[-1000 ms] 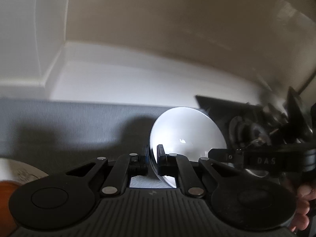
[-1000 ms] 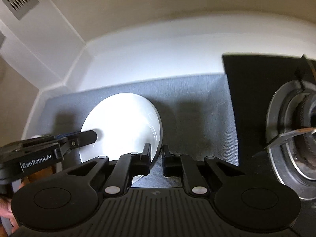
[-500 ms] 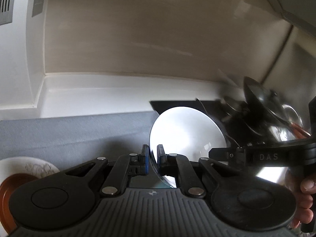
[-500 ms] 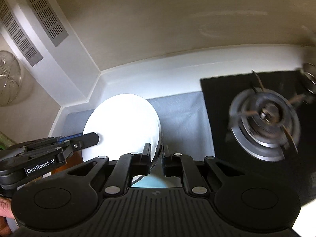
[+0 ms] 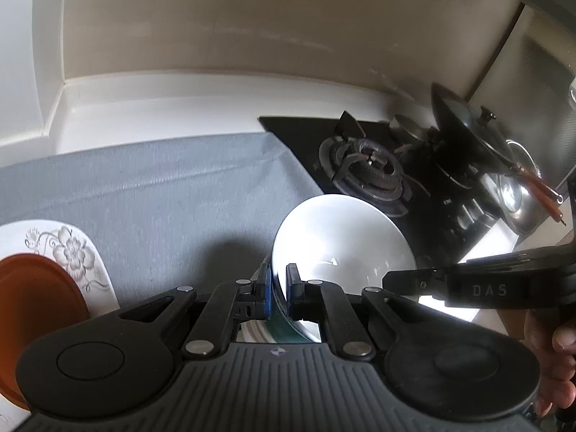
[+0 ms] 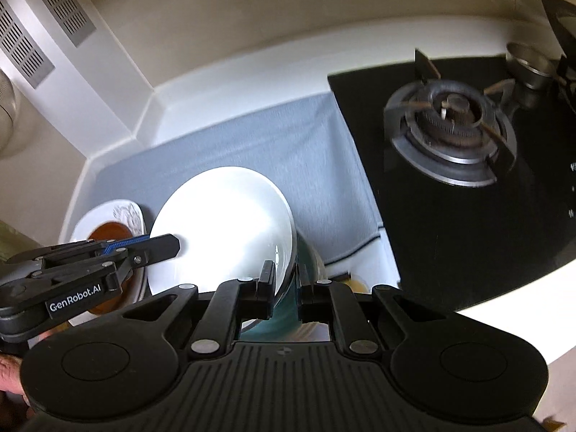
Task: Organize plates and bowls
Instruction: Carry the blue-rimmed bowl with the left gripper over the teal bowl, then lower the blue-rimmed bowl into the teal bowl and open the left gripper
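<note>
Both grippers hold one white plate (image 5: 342, 237) by opposite rims, above the grey mat (image 5: 162, 187). My left gripper (image 5: 278, 288) is shut on its left rim. My right gripper (image 6: 286, 280) is shut on its right rim; the plate (image 6: 219, 230) looks large and bright in the right wrist view. A teal dish (image 6: 288, 306) shows under the plate between the right fingers. A floral white plate (image 5: 68, 248) with a brown dish (image 5: 36, 324) on it sits at the left, also in the right wrist view (image 6: 118, 216).
A black gas hob (image 6: 450, 136) with a burner lies right of the mat. A dark pan and lid (image 5: 468, 126) stand at the hob's far side. White counter and wall corner (image 5: 108, 100) lie behind the mat.
Both grippers have lifted and pulled back with the white plate, so more of the mat, the hob and the floral plate has come into view.
</note>
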`<state>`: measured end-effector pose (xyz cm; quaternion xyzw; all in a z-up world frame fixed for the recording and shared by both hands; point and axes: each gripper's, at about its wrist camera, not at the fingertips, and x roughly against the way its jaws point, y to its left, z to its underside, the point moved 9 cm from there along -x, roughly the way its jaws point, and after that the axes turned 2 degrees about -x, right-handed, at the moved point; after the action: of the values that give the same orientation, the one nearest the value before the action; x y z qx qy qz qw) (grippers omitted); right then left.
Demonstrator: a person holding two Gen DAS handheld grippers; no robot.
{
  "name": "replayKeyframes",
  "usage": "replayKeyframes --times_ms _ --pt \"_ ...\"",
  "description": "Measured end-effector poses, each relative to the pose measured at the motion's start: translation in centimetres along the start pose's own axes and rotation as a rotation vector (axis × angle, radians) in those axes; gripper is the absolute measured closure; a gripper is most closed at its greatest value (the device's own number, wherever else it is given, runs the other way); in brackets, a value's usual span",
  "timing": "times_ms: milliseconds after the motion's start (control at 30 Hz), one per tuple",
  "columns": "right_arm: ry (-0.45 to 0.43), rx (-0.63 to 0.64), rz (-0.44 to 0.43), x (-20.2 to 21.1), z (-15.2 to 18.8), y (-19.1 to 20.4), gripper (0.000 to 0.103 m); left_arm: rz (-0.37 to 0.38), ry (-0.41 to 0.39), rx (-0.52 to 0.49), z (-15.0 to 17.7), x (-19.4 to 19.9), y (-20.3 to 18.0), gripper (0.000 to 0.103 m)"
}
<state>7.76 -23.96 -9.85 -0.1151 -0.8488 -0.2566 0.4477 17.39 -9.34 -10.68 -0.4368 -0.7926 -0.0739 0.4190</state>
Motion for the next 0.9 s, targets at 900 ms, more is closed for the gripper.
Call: replayKeyframes --times_ms 900 --pt "0.083 -0.016 0.075 -2.4 1.1 0.0 0.090 0.000 0.044 0.017 1.5 -1.8 1.0 0.096"
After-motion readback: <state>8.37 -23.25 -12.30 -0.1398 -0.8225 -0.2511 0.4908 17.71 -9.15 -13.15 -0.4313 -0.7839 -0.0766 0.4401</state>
